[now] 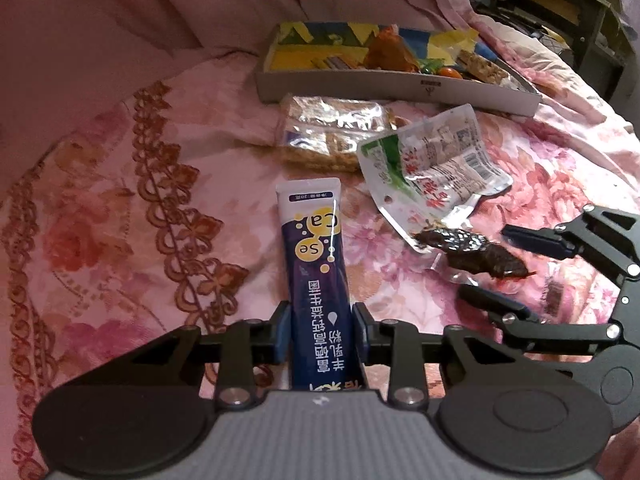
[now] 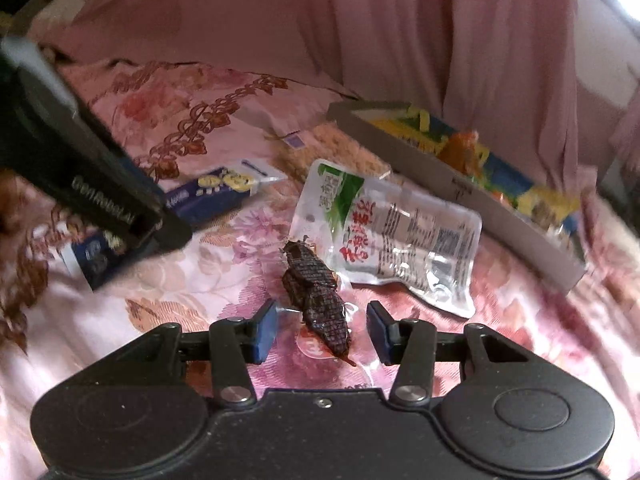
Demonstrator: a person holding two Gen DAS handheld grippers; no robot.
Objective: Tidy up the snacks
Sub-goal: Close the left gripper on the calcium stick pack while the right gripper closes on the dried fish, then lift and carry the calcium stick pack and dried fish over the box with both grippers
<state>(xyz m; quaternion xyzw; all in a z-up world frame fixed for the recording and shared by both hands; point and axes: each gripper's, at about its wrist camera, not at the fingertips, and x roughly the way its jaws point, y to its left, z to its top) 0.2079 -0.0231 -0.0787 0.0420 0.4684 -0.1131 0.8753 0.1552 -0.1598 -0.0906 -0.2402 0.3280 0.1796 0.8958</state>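
My left gripper [image 1: 320, 334] is shut on a dark blue stick sachet [image 1: 316, 264] with yellow Ca and Se bubbles, held just above the bedspread; the sachet also shows in the right wrist view [image 2: 208, 196]. My right gripper [image 2: 322, 330] is open, its blue pads on either side of a clear pouch of dark brown dried tofu [image 2: 318, 300], which also shows in the left wrist view [image 1: 476, 252]. A green and white snack pouch [image 2: 392, 236] lies just beyond it. A clear bag of puffed bars [image 1: 332, 136] lies further back.
A shallow grey cardboard box [image 1: 392, 88] with colourful snacks stands at the back on the pink floral bedspread [image 1: 120, 216]. A pink curtain [image 2: 400, 32] hangs behind. Shelving [image 1: 580, 12] stands at the far right. The left gripper's body [image 2: 80, 172] crosses the left side of the right wrist view.
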